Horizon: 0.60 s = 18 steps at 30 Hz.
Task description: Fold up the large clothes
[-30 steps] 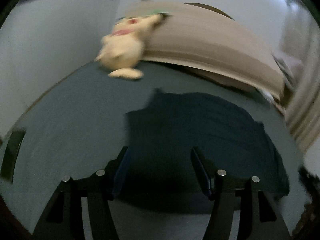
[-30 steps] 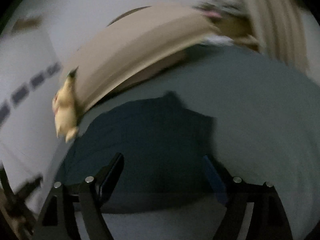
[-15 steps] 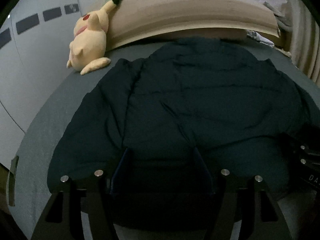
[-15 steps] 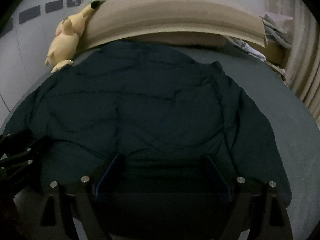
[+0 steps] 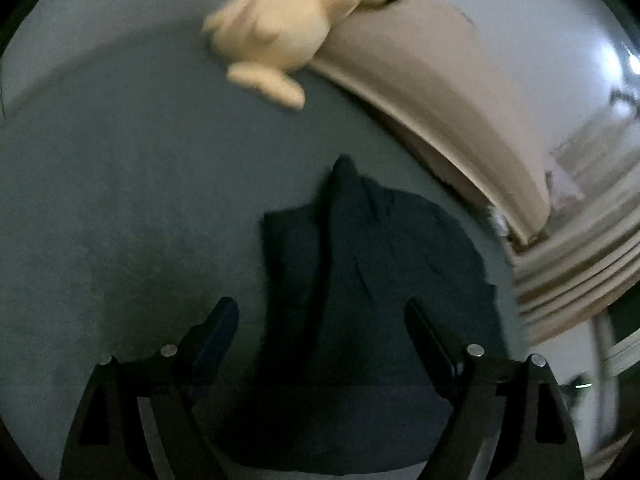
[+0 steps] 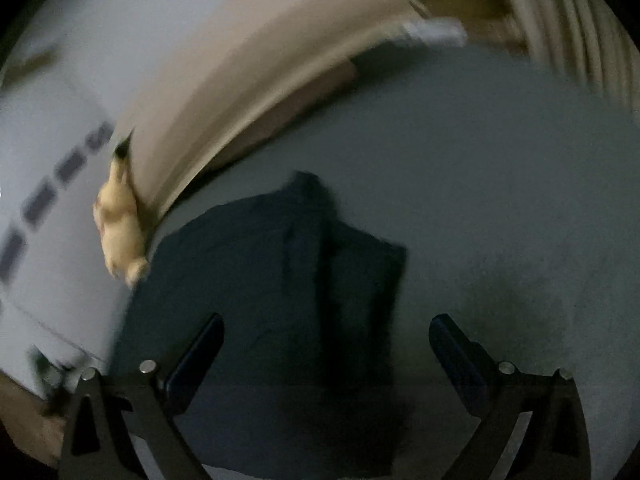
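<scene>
A large dark navy jacket (image 5: 372, 280) lies on a grey-blue bed (image 5: 120, 200). In the left wrist view it runs from between the fingers up to a pointed corner. My left gripper (image 5: 320, 320) is open and empty, just over the jacket's near part. In the right wrist view the jacket (image 6: 272, 280) fills the lower middle, with a fold edge down its centre. My right gripper (image 6: 326, 336) is open and empty above it. Both views are blurred by motion.
A yellow plush toy (image 5: 280, 32) leans at the head of the bed against a beige headboard (image 5: 432, 92); both also show in the right wrist view, the toy (image 6: 118, 224) and the headboard (image 6: 248, 80). Beige curtains (image 6: 568, 12) hang at the right.
Half a second ago both views looked straight over the jacket spread flat. Now the left view has swung left and the right view right, and the jacket looks narrower. Both grippers stayed open.
</scene>
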### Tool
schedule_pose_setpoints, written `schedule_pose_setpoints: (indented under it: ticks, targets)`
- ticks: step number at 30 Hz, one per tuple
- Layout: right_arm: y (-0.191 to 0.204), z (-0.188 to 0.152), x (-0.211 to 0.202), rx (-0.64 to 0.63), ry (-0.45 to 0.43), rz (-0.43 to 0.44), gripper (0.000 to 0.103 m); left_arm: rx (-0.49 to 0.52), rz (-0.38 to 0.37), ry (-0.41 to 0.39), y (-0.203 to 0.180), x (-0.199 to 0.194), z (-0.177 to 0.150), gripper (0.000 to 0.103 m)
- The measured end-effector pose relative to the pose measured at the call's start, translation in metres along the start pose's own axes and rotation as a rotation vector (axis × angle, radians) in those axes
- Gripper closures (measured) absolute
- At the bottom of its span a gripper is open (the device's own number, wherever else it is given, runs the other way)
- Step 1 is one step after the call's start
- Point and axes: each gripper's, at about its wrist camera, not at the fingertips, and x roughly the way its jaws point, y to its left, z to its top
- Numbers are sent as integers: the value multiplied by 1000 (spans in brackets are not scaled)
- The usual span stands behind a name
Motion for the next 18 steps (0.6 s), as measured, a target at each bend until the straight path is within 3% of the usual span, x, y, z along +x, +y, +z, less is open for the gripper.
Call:
schedule_pose_setpoints:
  ticks: [5,9,13,17,18]
  targets:
    - [-27,9,43,112,134,129,0,-56,-112,156,11,37,2,17]
    - [-21,6,67,106,194,211,0,-36,-121,189,10,53,-2,17]
    - [-16,7,82,94,213,213,0,-61,-122,226,15,69,0,17]
    - [-4,4,89,33,263,207,17,-27,-143,268,8,77,4,18]
    - [0,3,91,5,268,183,29,-3,-136,272,4,79,2,19]
